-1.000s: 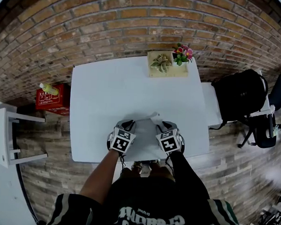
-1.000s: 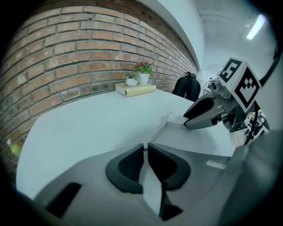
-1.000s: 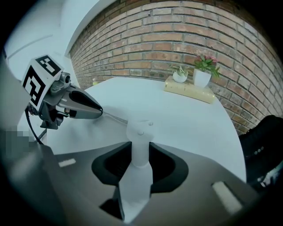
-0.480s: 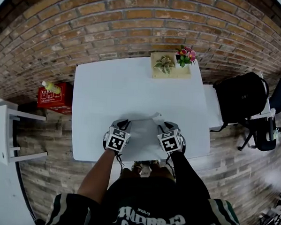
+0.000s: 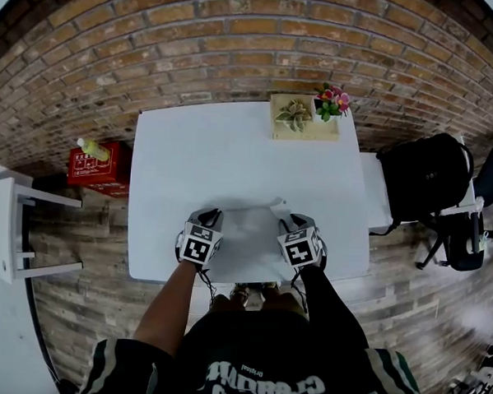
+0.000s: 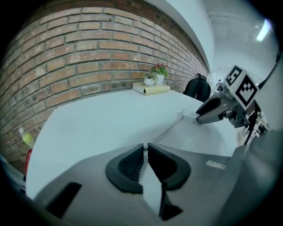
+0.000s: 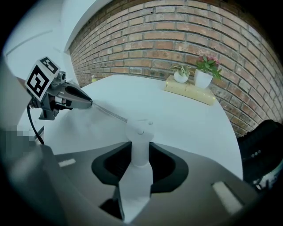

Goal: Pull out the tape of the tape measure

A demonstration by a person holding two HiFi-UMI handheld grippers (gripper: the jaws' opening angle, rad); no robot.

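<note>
Tape (image 6: 167,130), in the left gripper view, runs from the left hand-held gripper (image 6: 144,149), whose jaws are nearly together and pinch its end, rightward across the tabletop (image 6: 101,119) to the case (image 6: 190,115) at the right hand-held gripper (image 6: 199,118). The right gripper view shows that one's jaws clamped on the white case, the strip leading left. The head view sets both side by side near the front edge but hardly shows the strip. Extending it probably means drawing the left one leftward along that axis.
</note>
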